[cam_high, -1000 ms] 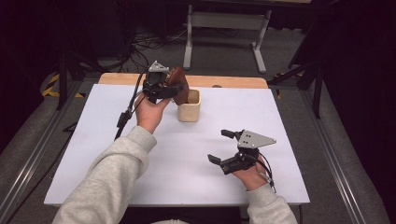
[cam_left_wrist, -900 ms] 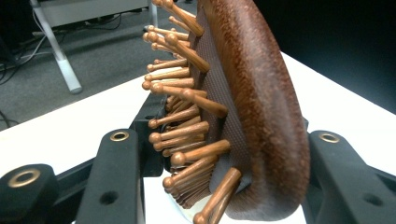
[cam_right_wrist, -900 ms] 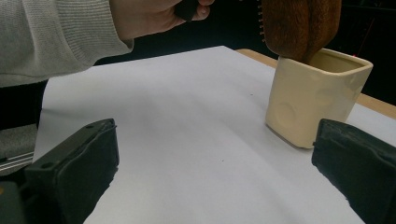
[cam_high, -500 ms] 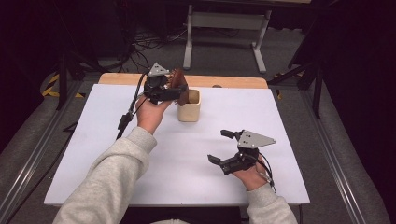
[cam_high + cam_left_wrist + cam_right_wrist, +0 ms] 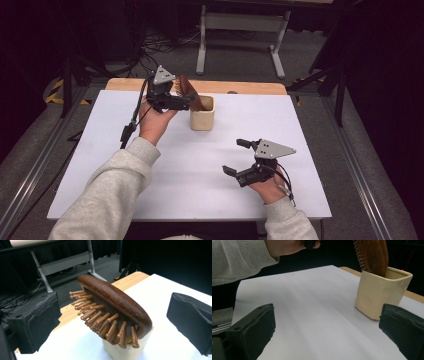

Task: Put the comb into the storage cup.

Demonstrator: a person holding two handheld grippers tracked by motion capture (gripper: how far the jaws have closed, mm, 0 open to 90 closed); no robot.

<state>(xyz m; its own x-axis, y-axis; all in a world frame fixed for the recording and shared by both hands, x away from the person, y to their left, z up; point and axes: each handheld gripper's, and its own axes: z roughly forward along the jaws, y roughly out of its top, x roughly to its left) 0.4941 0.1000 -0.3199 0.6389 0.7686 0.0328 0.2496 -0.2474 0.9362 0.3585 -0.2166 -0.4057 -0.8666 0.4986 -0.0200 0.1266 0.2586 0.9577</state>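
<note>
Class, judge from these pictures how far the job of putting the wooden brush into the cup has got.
Done: the wooden brush stands leaning in the cream cup. In hand: the left tongs have just been opening, pads clear of the brush. Left: drawing that hand away. The right tongs rest open on the white table.

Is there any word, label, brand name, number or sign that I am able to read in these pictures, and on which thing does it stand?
None: no readable text in any view.
The wooden hairbrush carries no print.
The cream cup is plain, with shallow round dents and no lettering.
The grey plates on the left gripper and the right gripper show holes, no writing.
The white table is unmarked.
</note>
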